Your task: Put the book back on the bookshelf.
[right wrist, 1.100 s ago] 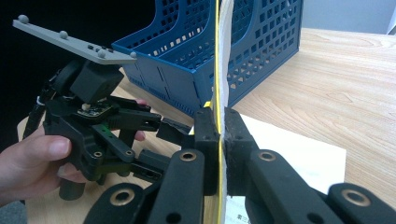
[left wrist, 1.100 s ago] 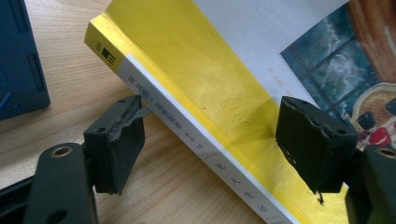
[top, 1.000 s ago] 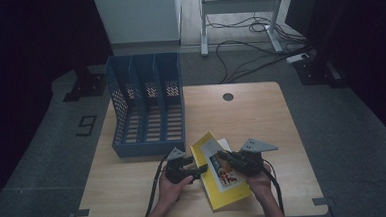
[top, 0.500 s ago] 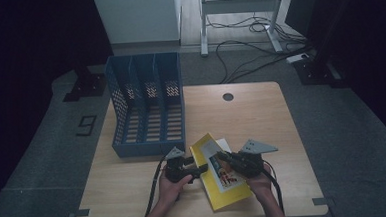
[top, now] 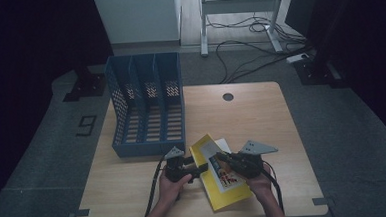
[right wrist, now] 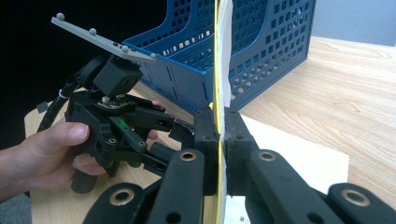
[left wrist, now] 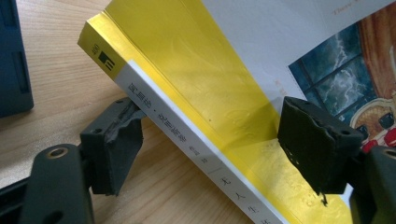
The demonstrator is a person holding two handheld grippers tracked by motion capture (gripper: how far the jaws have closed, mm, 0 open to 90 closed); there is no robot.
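Observation:
A yellow paperback book [top: 220, 179] with a picture on its cover lies near the table's front edge, tilted up off the wood. My right gripper [top: 224, 160] is shut on the book's thin edge [right wrist: 217, 56], which stands upright between its pads [right wrist: 205, 128]. My left gripper [top: 199, 171] comes from the left with its jaws wide apart around the book's white and yellow spine [left wrist: 187, 135]. One pad [left wrist: 116, 135] sits under the spine and the other [left wrist: 317, 140] hangs over the cover. In the right gripper view the left gripper [right wrist: 180, 126] shows in a hand, close to the book.
A blue three-slot file rack [top: 148, 111] stands at the back left of the wooden table [top: 251, 115], just behind the grippers [right wrist: 266, 51]. A white sheet [top: 223, 146] lies under the book. Cables trail off the front edge.

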